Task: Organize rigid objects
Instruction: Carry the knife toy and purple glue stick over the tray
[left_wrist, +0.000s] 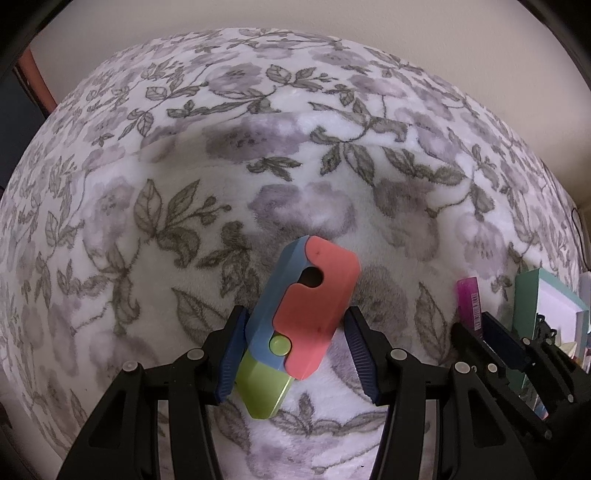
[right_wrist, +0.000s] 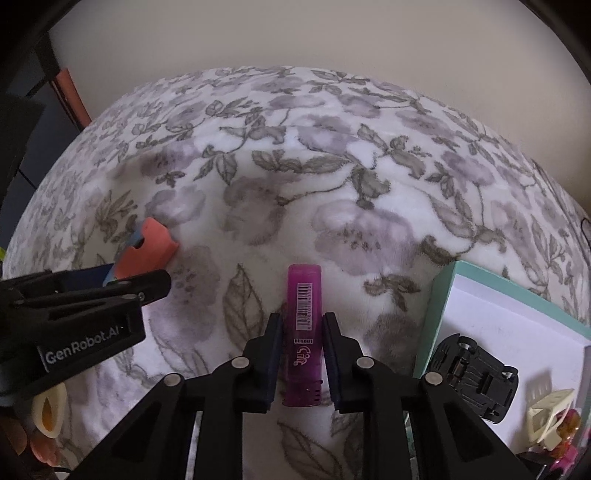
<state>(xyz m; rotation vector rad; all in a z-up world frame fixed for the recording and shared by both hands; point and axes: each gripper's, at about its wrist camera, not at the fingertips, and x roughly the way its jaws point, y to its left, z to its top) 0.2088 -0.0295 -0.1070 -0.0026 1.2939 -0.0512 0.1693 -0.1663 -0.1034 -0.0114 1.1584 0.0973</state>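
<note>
A pink, blue and green plastic toy (left_wrist: 295, 325) sits tilted between the fingers of my left gripper (left_wrist: 295, 350), whose pads press both of its sides; it is shut on the toy. The toy's pink end also shows in the right wrist view (right_wrist: 151, 247). A purple lighter (right_wrist: 303, 332) stands between the fingers of my right gripper (right_wrist: 302, 354), which is shut on it; the lighter also shows in the left wrist view (left_wrist: 470, 302). A teal box with a white inside (right_wrist: 517, 317) lies at the right.
The floral blanket (right_wrist: 295, 184) covers the whole surface. In the box lie a black toy car (right_wrist: 476, 376), a cream hair claw (right_wrist: 546, 417) and a small pink figure (right_wrist: 565, 439). A beige wall stands behind. Dark furniture is at the far left.
</note>
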